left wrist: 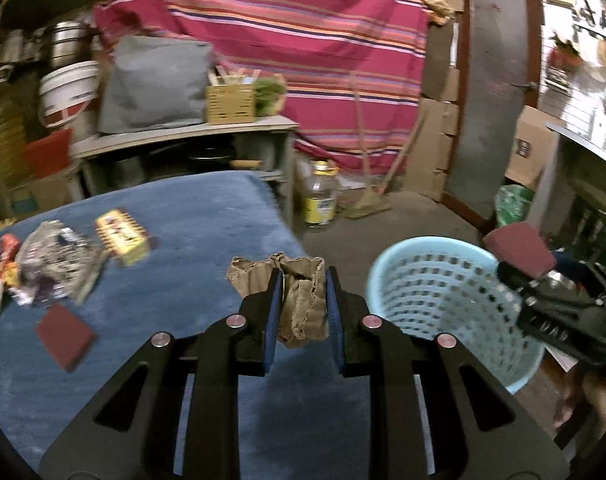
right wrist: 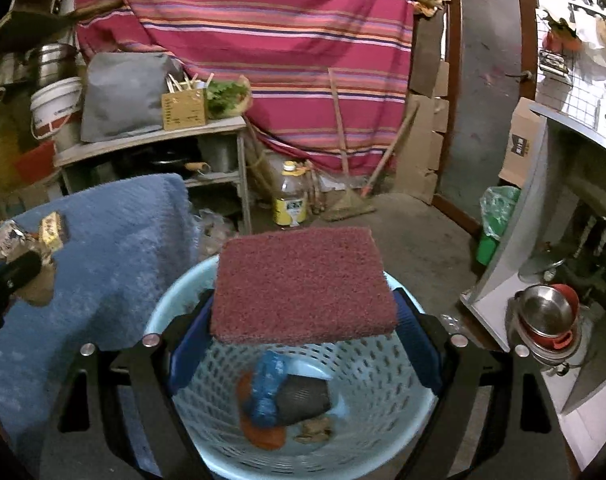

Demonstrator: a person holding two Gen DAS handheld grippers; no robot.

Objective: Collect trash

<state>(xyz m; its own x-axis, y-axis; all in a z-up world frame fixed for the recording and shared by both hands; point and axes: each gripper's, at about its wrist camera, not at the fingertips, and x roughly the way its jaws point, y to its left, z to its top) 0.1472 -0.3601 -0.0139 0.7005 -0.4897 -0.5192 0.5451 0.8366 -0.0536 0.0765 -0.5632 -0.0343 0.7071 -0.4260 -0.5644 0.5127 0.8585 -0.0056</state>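
Two pieces of trash are in the air at once, one per gripper, likely so that a single trip to the light blue basket (right wrist: 387, 412) clears both. The right gripper (right wrist: 303, 344) stands wide, its jaws pressed against the two opposite edges of a flat maroon scouring pad (right wrist: 303, 284), which it carries level and directly above the basket's mouth; that wide grasp suits the pad's broad shape. Below its fingers, on the basket floor, lie a blue wrapper, a dark mesh piece and some orange scrap.

The left gripper (left wrist: 303, 304) is nearly closed, clenched on a crumpled brown paper scrap (left wrist: 299, 300) that sticks up and out between its blue pads. The basket sits just to that gripper's right, so this scrap is not yet over the opening. To its left, on the blue blanket (left wrist: 163, 208), remain a second maroon pad (left wrist: 65, 336), a heap of crumpled wrappers (left wrist: 59, 264) and a small yellow box (left wrist: 123, 238), still to be collected.
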